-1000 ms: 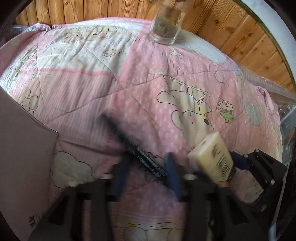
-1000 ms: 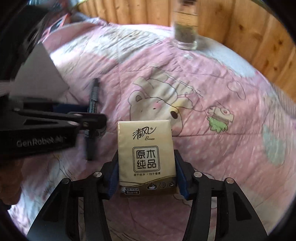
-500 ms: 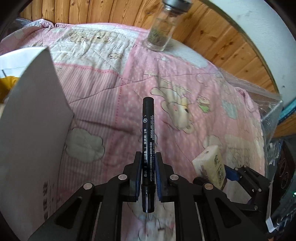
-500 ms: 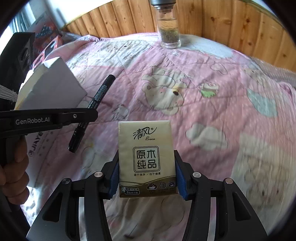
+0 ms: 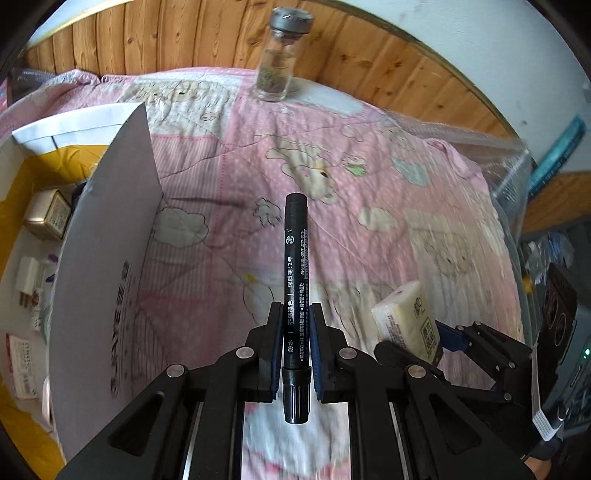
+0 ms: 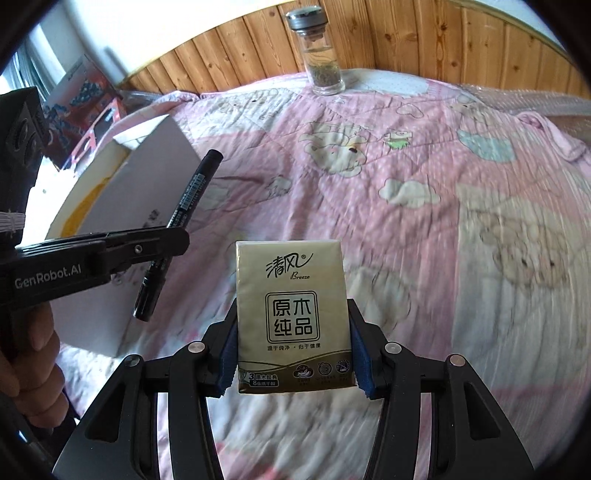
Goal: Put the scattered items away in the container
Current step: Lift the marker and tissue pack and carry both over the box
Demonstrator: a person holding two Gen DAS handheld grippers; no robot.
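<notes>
Bed covered by a pink cartoon-bear quilt [image 6: 424, 155], set against a wall of vertical wooden panelling [image 6: 406, 33] with white wall [image 5: 461, 33] above. Daylight enters from the left; clear plastic wrap [image 5: 513, 162] lines the bed's right edge.

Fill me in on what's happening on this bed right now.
A person is tidying with a hand-held tool in each hand. The left tool is shut on a black marker, lifted off the pink quilt beside the open white box. The right tool is shut on a gold tissue pack, also held up. A glass jar stands at the far edge.
</notes>
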